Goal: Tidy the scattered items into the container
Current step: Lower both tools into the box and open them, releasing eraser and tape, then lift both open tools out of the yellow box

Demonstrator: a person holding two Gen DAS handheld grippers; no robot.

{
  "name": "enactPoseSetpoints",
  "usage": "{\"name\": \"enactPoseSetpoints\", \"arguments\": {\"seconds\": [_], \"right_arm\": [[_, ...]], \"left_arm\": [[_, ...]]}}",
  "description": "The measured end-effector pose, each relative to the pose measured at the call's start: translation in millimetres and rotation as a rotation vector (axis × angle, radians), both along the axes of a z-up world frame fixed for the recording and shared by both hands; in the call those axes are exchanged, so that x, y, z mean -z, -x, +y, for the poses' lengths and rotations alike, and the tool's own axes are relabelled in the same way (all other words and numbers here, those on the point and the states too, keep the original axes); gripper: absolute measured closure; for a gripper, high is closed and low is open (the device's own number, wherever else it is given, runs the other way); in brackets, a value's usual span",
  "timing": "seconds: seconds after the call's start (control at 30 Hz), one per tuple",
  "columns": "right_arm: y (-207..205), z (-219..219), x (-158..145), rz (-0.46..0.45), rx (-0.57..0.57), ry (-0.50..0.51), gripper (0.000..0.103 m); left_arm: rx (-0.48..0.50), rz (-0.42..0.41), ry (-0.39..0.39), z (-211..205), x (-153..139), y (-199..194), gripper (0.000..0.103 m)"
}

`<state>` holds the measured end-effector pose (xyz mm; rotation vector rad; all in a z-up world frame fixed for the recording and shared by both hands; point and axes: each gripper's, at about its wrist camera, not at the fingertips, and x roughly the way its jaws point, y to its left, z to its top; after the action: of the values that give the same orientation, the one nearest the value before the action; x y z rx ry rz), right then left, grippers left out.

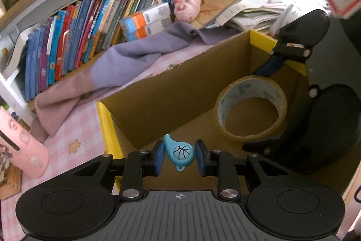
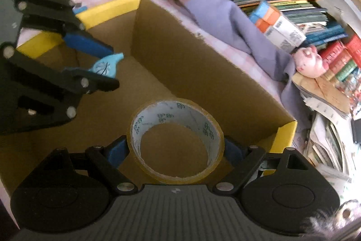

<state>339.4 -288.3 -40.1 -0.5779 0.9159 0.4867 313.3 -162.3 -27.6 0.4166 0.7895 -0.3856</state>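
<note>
A cardboard box (image 1: 180, 87) with yellow taped corners lies open below both grippers; it also shows in the right wrist view (image 2: 191, 55). My left gripper (image 1: 180, 156) sits over the box with a small blue basketball whistle (image 1: 179, 151) between its pads, with slight gaps either side. The whistle shows in the right wrist view (image 2: 106, 66) too, in the left gripper (image 2: 106, 60). My right gripper (image 2: 176, 150) is shut on a roll of brown packing tape (image 2: 176, 139) and holds it inside the box. The tape also shows in the left wrist view (image 1: 250, 107).
A purple and mauve cloth (image 1: 108, 69) lies along the box's far side on a pink checked tablecloth (image 1: 74, 134). Shelves of books (image 1: 79, 37), a pink pig toy (image 1: 187, 8), a pink case (image 1: 20, 148) and stacked papers (image 2: 327, 139) surround the box.
</note>
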Motion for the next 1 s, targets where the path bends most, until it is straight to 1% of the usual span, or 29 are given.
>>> {"name": "enactPoseSetpoints", "arguments": {"seconds": [0.07, 0.17, 0.2, 0.23, 0.27, 0.3, 0.33, 0.4, 0.47, 0.6, 0.67, 0.8, 0.9, 1.0], "right_arm": [[1, 3, 2, 0.007, -0.014, 0.013, 0.016], [3, 5, 3, 0.015, -0.034, 0.025, 0.016], [3, 5, 3, 0.019, -0.037, 0.026, 0.015], [3, 5, 3, 0.022, -0.035, 0.024, 0.015], [3, 5, 2, 0.021, -0.032, 0.022, 0.014], [3, 5, 1, 0.019, -0.029, 0.02, 0.01], [3, 5, 1, 0.02, -0.029, 0.019, 0.008], [6, 6, 1, 0.028, -0.045, 0.025, 0.007], [9, 8, 2, 0.027, -0.063, 0.04, 0.005], [13, 5, 2, 0.035, -0.095, 0.044, 0.005], [14, 2, 3, 0.042, -0.109, 0.048, 0.005], [16, 0, 4, 0.041, -0.127, 0.062, 0.005], [17, 2, 4, 0.021, -0.121, 0.067, 0.004], [18, 1, 2, 0.003, -0.116, 0.059, 0.004]], "left_arm": [[-0.012, 0.002, -0.012, -1, 1, -1, 0.074], [-0.019, -0.003, -0.032, -2, 2, -1, 0.07], [-0.016, -0.004, -0.036, -3, 3, -1, 0.064], [-0.016, -0.01, -0.043, -3, 2, 0, 0.051], [-0.01, -0.018, -0.045, -4, 2, 1, 0.046], [0.002, -0.023, -0.051, -6, 2, 3, 0.034], [0.002, -0.033, -0.074, -9, 2, 5, 0.027], [0.005, -0.035, -0.099, -13, 4, 6, 0.024], [0.007, -0.025, -0.107, -15, 4, 6, 0.021], [-0.012, 0.005, -0.088, -15, 3, 9, 0.02], [-0.032, 0.007, -0.076, -17, 2, 13, 0.02], [-0.035, 0.002, -0.085, -21, 2, 18, 0.02], [-0.04, 0.0, -0.068, -20, 1, 17, 0.02], [-0.054, -0.024, -0.055, -19, -1, 21, 0.018]]}}
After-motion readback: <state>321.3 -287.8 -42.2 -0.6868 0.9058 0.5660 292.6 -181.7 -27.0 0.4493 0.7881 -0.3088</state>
